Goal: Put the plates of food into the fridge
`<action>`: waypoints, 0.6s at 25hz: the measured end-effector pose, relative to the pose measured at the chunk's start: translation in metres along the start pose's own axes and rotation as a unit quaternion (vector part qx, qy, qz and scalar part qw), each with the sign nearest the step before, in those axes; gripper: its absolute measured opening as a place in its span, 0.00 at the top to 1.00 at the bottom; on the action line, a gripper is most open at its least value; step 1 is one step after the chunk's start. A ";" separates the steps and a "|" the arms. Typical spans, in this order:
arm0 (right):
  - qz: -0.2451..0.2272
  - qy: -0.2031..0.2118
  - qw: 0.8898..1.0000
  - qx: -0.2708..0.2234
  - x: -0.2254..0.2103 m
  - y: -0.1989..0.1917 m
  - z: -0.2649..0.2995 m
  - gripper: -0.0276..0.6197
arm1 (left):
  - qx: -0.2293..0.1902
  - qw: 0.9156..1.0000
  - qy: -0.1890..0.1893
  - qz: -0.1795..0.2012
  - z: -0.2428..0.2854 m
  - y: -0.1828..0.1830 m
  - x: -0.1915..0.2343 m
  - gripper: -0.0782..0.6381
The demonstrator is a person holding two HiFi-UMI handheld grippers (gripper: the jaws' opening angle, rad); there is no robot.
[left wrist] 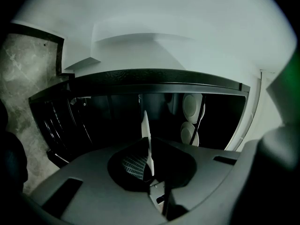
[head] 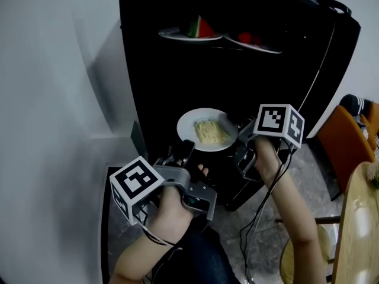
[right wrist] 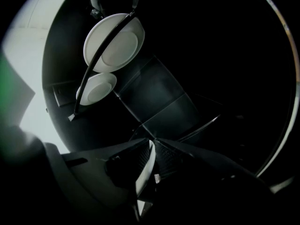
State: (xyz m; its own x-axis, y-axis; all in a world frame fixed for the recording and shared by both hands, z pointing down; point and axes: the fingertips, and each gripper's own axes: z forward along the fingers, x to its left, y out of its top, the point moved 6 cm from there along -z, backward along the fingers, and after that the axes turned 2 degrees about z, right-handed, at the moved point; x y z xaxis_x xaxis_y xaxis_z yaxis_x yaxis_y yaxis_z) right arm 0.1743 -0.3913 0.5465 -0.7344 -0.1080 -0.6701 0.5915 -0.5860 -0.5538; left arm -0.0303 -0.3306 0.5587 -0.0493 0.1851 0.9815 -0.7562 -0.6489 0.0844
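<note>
While a person faces the open black fridge [head: 172,87], a white plate [head: 190,123] heaped with pale noodles [head: 211,132] hangs in front of the dark lower compartment, carried by both tools at once. The left gripper [head: 186,151] takes the plate's near-left edge. In the left gripper view its fingers [left wrist: 133,165] are clenched on the thin white rim [left wrist: 146,128], which stands edge-on between them. The right gripper [head: 239,137] grasps the plate's right edge, and in the right gripper view its fingers [right wrist: 166,161] pinch the same rim [right wrist: 150,163] tightly. A marker cube [head: 135,187] rides above the left hand [head: 175,205], and another [head: 279,123] sits above the right hand [head: 265,158].

On the fridge's upper shelf [head: 225,45] two more plates sit side by side. One toward the left edge [head: 173,34] bears a watermelon wedge [head: 200,27], and one toward the right edge [head: 263,47] bears red food [head: 249,38] that is too dark to identify. Both plates appear from below in the gripper views, pale discs [right wrist: 115,41] [right wrist: 96,89] against the black interior.

A white wall [head: 53,99] flanks the fridge's left side. An orange chair [head: 342,142] and the edge of a wooden worktop [head: 355,229] stand at the right, over a grey stone floor [head: 308,176].
</note>
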 end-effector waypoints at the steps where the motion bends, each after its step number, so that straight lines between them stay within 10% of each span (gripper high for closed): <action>1: -0.003 -0.001 1.000 -0.001 -0.001 0.001 0.001 0.90 | 0.004 1.000 0.002 -0.005 0.002 0.000 0.001 0.86; 15: -0.121 -0.053 0.991 -0.039 0.000 0.011 0.016 0.89 | -0.017 0.999 -0.010 -0.050 0.023 0.004 0.001 0.86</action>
State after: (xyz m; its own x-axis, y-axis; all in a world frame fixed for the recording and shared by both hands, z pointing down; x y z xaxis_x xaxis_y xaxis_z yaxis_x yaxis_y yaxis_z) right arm 0.1752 -0.4108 0.5485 -0.8859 -0.0588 -0.4602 0.4153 -0.5425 -0.7302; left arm -0.0180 -0.3499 0.5636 0.0411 0.2333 0.9715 -0.7784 -0.6022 0.1775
